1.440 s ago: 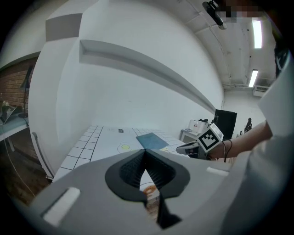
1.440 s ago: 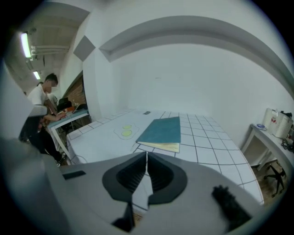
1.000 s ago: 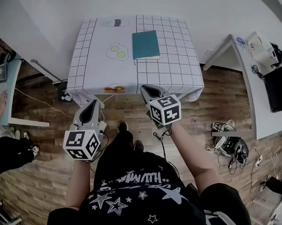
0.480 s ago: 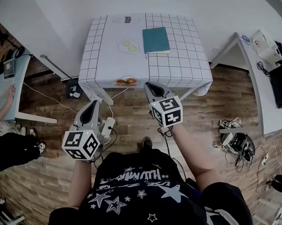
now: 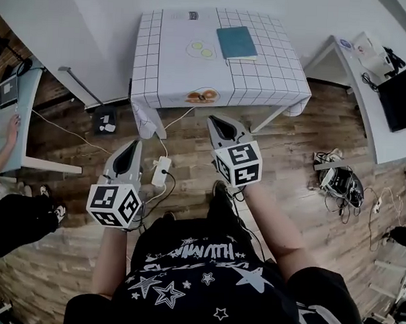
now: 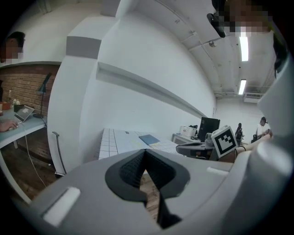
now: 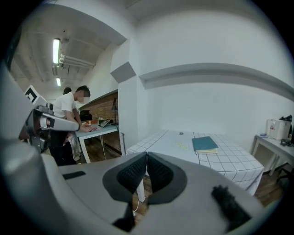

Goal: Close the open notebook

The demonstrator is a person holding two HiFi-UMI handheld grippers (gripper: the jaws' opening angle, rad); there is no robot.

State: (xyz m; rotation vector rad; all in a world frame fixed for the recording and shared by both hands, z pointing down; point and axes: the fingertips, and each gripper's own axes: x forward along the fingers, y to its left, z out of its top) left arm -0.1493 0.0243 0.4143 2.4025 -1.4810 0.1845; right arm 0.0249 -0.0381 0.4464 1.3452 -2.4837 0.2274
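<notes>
A teal notebook [image 5: 236,42] lies closed on the far right part of the white grid-cloth table [image 5: 167,62]; the right gripper view also has the notebook [image 7: 204,143], and the left gripper view shows it small [image 6: 148,139]. My left gripper [image 5: 131,148] and right gripper [image 5: 217,121] hang over the wooden floor, well short of the table and pointing toward it. Both are shut with nothing between the pads. The left gripper [image 6: 145,153] and the right gripper [image 7: 146,158] each show their pads meeting at the tip.
A white power strip [image 5: 161,171] with a cable lies on the floor between the grippers. A white desk [image 5: 367,84] with a monitor [image 5: 402,99] stands at right, over a heap of cables [image 5: 336,184]. Another desk [image 5: 8,92] is at left, where a person [image 7: 69,119] stands.
Both grippers have drawn back from the table together, staying shut. The table and the closed notebook now sit farther off in the head view.
</notes>
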